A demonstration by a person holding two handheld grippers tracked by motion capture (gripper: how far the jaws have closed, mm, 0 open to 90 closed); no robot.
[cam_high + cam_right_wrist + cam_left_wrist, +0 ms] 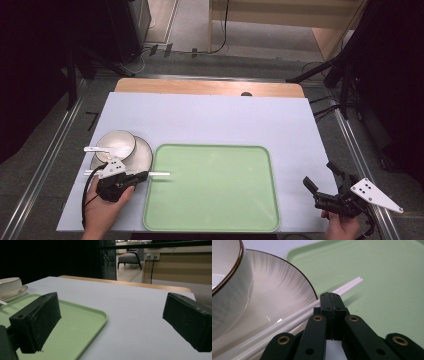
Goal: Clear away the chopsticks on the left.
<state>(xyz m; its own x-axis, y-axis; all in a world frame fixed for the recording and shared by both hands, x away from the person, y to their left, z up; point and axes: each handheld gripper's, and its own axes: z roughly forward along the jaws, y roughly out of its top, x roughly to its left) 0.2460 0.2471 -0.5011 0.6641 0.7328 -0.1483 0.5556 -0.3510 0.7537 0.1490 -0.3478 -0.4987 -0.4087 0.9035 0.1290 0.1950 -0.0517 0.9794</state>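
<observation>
The left gripper (142,175) is seen w/ jaws clenched together at the tray's left edge; in the left gripper view the white chopsticks (294,317) run just beside the closed jaws, but whether they are pinched cannot be told. The chopsticks are laid across the plate (142,155) rim, tips reaching over the green tray (212,187). A bowl (117,145) is set on the plate, w/ a white spoon (95,149) at its left. The right gripper (322,192) is held released, jaws wide apart, nothing between them, over the counter (210,117) just right of the tray's near corner, approx. level w/ the surface.
</observation>
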